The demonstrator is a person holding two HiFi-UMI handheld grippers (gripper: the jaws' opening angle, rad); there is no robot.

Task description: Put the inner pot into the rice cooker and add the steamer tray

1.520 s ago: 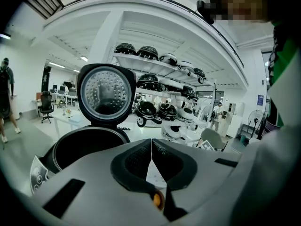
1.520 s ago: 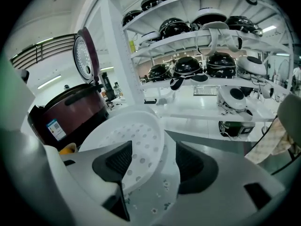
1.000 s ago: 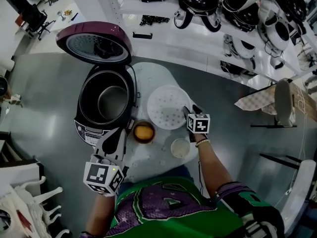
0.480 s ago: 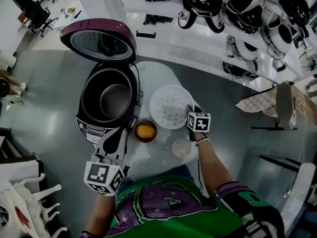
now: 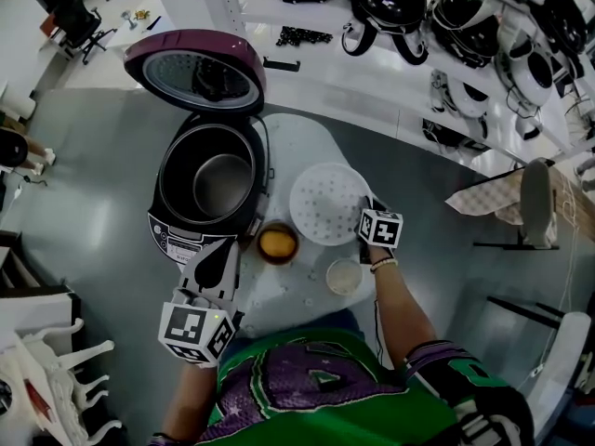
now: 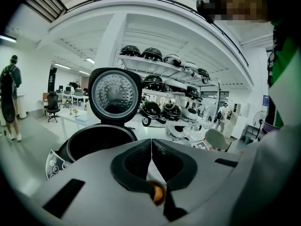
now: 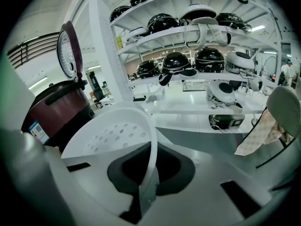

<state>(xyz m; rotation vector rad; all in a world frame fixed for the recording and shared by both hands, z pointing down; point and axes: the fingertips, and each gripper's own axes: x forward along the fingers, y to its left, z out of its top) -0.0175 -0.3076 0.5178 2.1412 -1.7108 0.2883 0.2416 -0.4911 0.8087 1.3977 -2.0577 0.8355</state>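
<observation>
Right fingers [image 7: 126, 174] clamp the tray's [image 5: 327, 203] 4 o'clock rim, 3 o'clock of the cooker [image 5: 177, 230]; left fingers [image 6: 136, 161] together, empty. Lift by that edge and you risk it tilting, slipping.

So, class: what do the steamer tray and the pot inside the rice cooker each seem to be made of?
The steamer tray: probably plastic, matte white, thin rim, moulded round holes. The inner pot: likely metal, dark walls perhaps coated, dull grey sheen on its floor.
</observation>
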